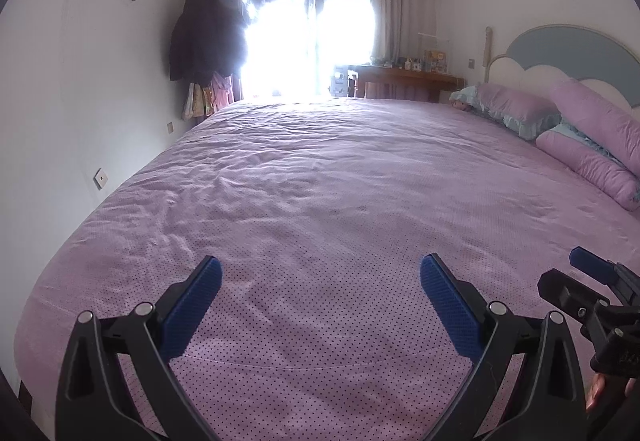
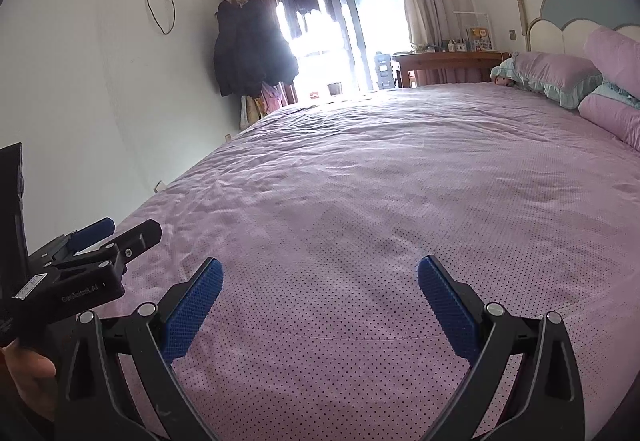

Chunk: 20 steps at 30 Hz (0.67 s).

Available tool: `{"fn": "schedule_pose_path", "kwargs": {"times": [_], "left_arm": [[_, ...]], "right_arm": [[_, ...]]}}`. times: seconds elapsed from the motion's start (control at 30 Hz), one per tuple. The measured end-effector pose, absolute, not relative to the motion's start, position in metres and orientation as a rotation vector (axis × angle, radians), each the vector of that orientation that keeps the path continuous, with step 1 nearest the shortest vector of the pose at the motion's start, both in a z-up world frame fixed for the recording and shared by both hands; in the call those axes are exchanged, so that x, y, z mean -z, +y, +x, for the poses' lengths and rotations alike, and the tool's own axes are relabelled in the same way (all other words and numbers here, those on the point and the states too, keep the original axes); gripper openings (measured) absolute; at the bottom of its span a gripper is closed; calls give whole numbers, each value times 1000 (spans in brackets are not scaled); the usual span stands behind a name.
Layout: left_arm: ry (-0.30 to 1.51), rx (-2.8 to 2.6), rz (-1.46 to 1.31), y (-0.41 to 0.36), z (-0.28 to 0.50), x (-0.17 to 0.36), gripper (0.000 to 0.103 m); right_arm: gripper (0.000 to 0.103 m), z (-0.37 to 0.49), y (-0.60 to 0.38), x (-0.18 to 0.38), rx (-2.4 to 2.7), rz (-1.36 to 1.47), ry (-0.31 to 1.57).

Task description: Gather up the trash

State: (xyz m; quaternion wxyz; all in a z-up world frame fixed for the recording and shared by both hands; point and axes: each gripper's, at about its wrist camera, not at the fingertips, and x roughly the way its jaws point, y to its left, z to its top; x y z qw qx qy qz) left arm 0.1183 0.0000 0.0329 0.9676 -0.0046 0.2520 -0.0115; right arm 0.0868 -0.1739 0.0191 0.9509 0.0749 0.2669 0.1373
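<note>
Left gripper (image 1: 320, 273): jaws wide, holding nothing, lower frame over the pink dotted bedspread (image 1: 320, 169). Right gripper (image 2: 320, 275): likewise wide. Pillows (image 1: 516, 109), right edge.

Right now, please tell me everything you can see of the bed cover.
The bed cover is pale purple fabric with small dark dots. It lies spread flat over the whole bed, creased mostly toward the window. Pillows in matching purple rest on it near the headboard. Both grippers stand open above its near edge; no trash shows on it.
</note>
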Motion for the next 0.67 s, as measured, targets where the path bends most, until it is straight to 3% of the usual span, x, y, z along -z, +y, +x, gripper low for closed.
{"fn": "schedule_pose_path", "kwargs": {"times": [0.67], "left_arm": [[552,-74,-53,34,180,-15,99]], "right_arm": [[95,136,-173,3,-267,116,613]]}}
